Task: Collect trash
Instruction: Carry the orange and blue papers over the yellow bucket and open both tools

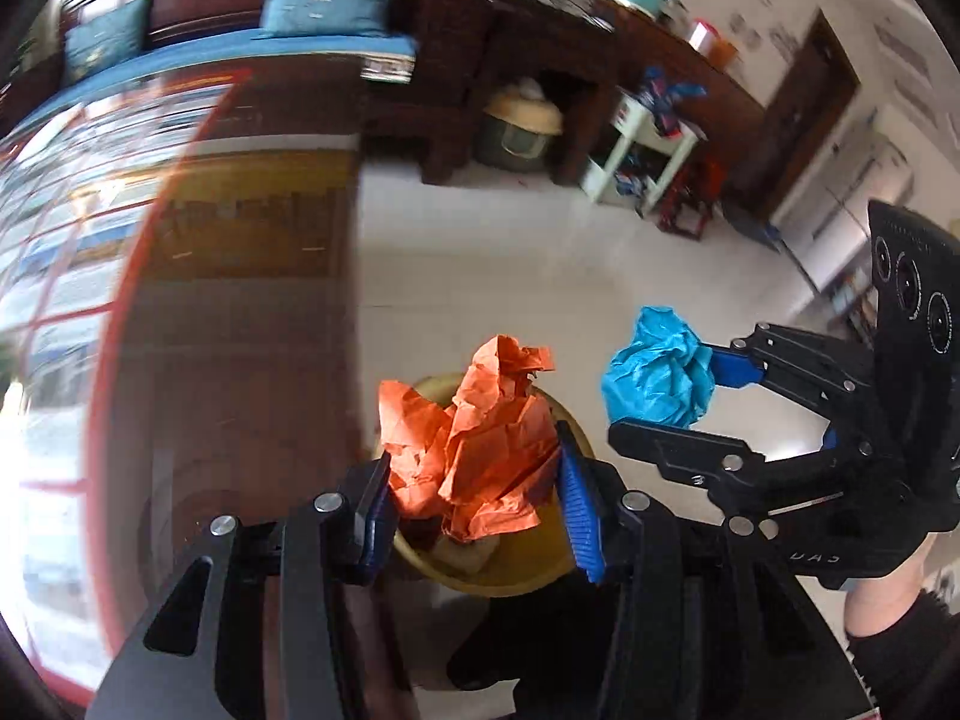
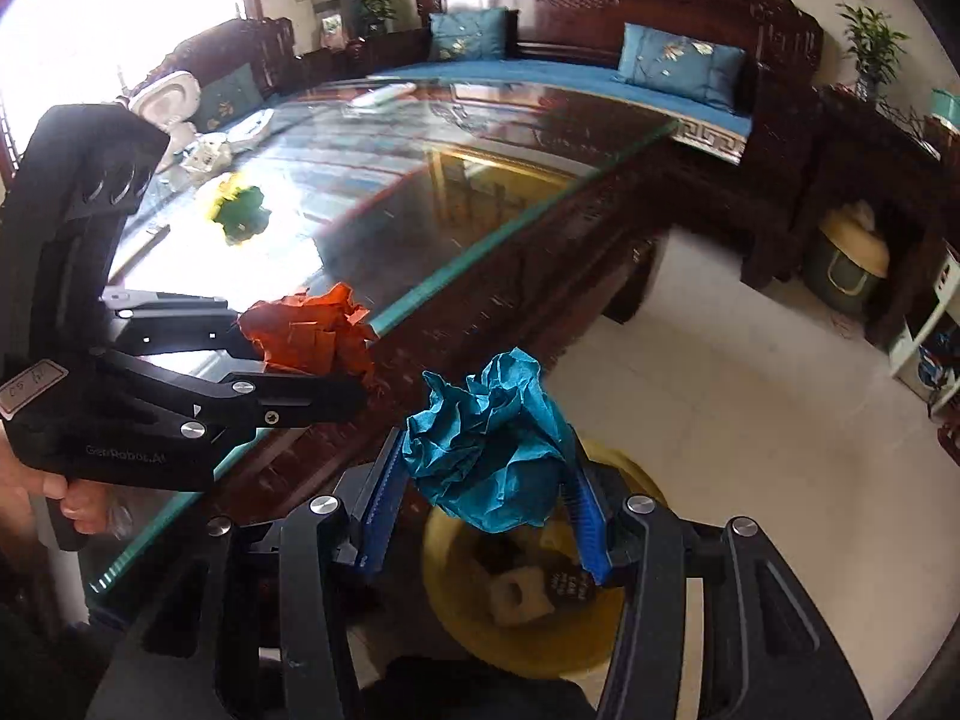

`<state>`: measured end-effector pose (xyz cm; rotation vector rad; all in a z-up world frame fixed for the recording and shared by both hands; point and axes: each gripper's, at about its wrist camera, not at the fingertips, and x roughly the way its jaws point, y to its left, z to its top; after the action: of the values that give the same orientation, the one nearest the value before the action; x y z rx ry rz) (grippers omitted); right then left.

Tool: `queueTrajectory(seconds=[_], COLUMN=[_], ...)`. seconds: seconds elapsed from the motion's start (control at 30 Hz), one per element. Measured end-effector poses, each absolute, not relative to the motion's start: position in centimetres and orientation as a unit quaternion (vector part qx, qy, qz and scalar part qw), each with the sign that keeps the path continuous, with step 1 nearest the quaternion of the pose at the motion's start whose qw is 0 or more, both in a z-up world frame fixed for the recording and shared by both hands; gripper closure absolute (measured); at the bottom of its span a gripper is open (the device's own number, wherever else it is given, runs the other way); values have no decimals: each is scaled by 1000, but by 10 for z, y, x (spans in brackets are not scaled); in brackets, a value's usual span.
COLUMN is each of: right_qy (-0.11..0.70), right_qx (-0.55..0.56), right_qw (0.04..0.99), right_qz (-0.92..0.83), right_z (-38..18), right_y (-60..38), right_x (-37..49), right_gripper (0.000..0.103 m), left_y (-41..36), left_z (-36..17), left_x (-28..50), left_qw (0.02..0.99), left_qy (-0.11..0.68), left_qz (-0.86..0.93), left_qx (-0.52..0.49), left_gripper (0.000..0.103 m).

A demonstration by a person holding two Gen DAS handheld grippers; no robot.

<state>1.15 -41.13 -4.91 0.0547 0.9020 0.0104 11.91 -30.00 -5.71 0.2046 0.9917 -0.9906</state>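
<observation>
While each gripper [image 1: 474, 483] [image 2: 486, 480] clamps crumpled paper above the yellow bin [image 1: 528, 576] — orange wad [image 1: 480, 450], blue wad [image 2: 489, 450] — releasing off-centre risks a miss.

**Bin mouth was open, table edge was the only squeeze**

Everything here is relative to the yellow bin [image 2: 624, 648] on the floor. Straight above its mouth hung two paper wads, orange [image 1: 480, 438] and blue [image 2: 489, 450], each clamped in a gripper, the two just apart. The glass table [image 2: 456, 192] crowded the bin's left side. To its right the pale floor [image 2: 750, 396] lay bare.
</observation>
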Motion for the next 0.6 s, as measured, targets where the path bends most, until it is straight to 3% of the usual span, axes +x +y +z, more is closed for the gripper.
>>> queueTrajectory(seconds=[0.37, 0.5, 0.6], right_qy=[502, 511, 516], right_qx=[48, 56, 51], right_qw=[863, 858, 855], right_qz=[-28, -27, -21], right_z=[-111, -128, -135], right_y=[-471, -481, -482], right_x=[-4, -1, 0], right_gripper=[53, 32, 32], left_y=[-382, -393, -395], left_z=[-107, -118, -124], left_x=[99, 104, 105], left_qw=[717, 714, 711], left_qy=[495, 506, 513], left_qz=[-463, -455, -449], left_qx=[163, 168, 170], left_gripper=[56, 56, 55])
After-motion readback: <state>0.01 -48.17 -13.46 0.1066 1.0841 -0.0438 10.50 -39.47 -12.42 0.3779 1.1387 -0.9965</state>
